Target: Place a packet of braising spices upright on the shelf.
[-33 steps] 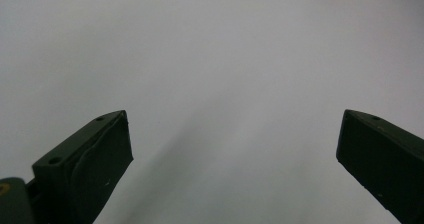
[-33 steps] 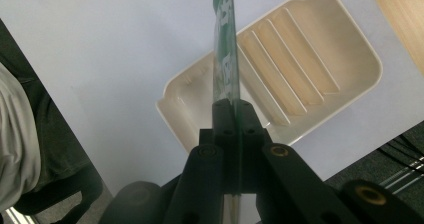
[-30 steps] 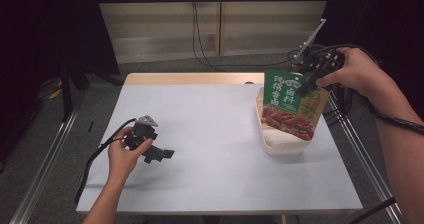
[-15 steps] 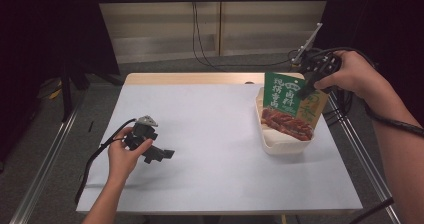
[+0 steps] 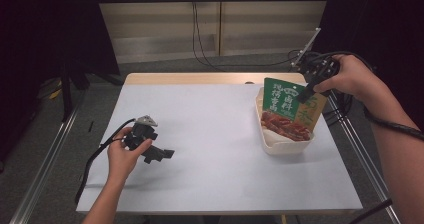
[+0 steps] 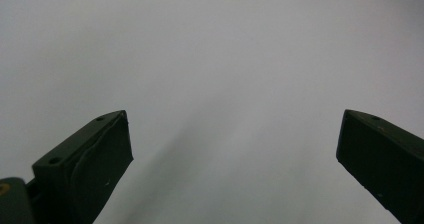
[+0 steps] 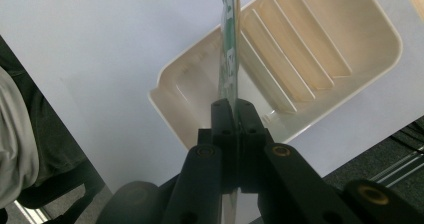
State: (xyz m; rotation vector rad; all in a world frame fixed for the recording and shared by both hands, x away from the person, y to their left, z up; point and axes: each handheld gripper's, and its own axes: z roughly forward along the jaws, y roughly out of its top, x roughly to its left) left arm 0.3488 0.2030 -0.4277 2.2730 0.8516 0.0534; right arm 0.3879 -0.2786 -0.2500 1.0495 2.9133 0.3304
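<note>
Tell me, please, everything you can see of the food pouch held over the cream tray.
The food pouch is a flat, glossy packet: green with white characters on top, a picture of reddish-brown food below. It stands nearly upright, leaning slightly, its lower edge inside the cream tray at the table's right side. The right gripper is shut on its upper edge; from that gripper's view the pouch appears edge-on, thin as a sheet.

left gripper (image 5: 159, 154) low, fingers apart, right gripper (image 5: 303, 95) raised, fingers clamped

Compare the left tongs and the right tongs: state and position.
The left tongs are open and grip nothing; the right tongs are shut on the green pouch. The left tongs sit low over the bare table; the right tongs hold high above the cream tray. Both are black and hand-held.
</note>
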